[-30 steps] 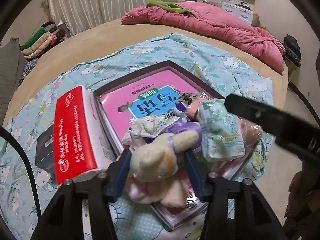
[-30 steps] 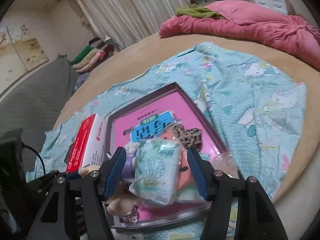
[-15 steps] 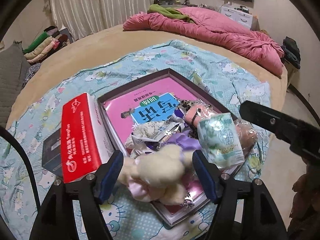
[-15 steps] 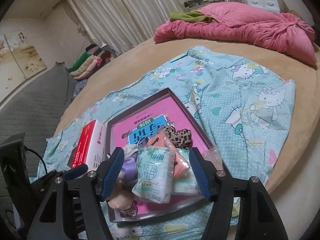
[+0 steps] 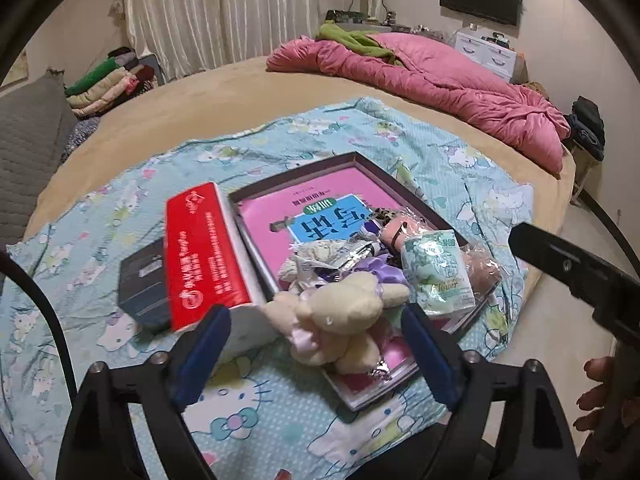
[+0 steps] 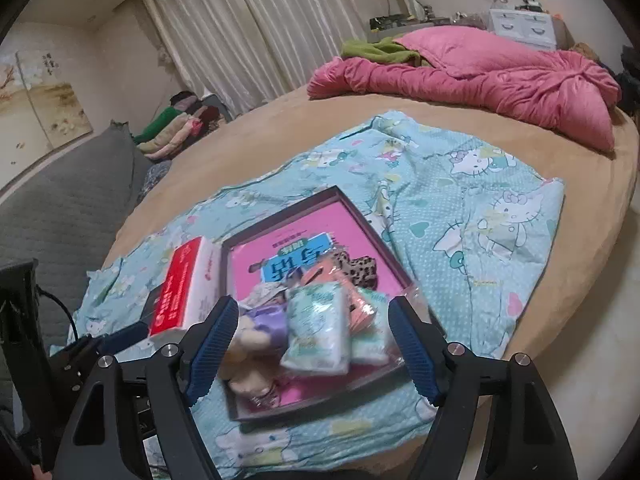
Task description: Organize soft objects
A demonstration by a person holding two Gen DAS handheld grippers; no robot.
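Observation:
A dark shallow tray (image 5: 374,166) (image 6: 336,194) with a pink book inside lies on the Hello Kitty sheet. In its near end lie a cream plush toy (image 5: 340,320) (image 6: 250,338), a green tissue pack (image 5: 438,272) (image 6: 318,330), a purple soft item (image 5: 370,266), a leopard-print piece (image 6: 358,270) and a pink bagged item (image 5: 480,270). My left gripper (image 5: 316,354) is open and empty, just short of the plush. My right gripper (image 6: 312,346) is open and empty, above and short of the tissue pack.
A red and white tissue box (image 5: 204,256) (image 6: 186,284) stands left of the tray, with a dark box (image 5: 142,284) beside it. A pink duvet (image 5: 432,84) lies at the far side of the round bed. The bed edge and floor (image 5: 560,328) are to the right.
Both grippers opened, let go of the plush and the tissue pack, and drew back and up. Both objects now rest in the tray.

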